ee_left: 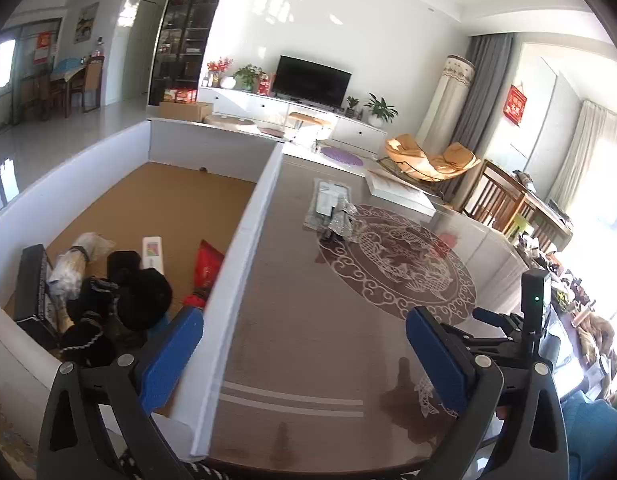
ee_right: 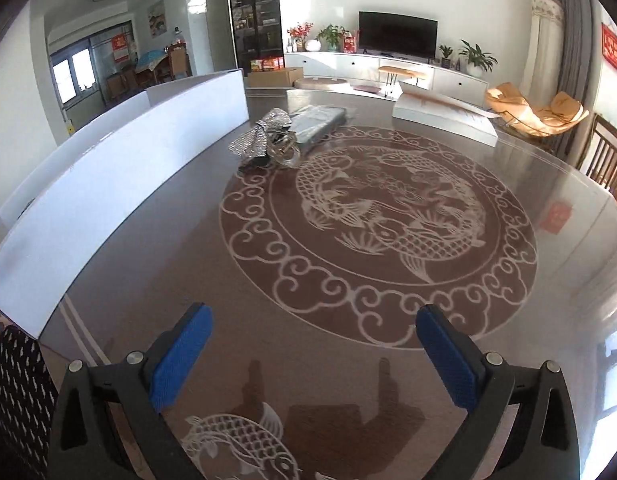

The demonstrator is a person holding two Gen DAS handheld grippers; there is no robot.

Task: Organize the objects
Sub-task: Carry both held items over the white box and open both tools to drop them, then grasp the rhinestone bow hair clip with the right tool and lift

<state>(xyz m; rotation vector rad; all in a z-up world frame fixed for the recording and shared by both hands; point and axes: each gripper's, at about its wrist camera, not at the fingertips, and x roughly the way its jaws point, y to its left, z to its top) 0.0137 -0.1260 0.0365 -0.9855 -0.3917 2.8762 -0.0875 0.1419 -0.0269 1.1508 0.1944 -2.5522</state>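
We are seeing strong daylight entering from the curtained right-hand window (ee_left: pixel 600 168), overexposing that side, casting glare across the glossy brown patterned tabletop (ee_right: pixel 348 320), while fisheye distortion is bending and darkening corners.

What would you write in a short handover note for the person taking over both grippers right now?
Left gripper: jaws open, empty, straddling the box wall.
Right gripper: jaws open, empty, above the table.
Done: several things already lie in the box, among them a red packet and dark cloth items.
Left: the silver bow, the clear plastic packet and small bits beside them on the table.
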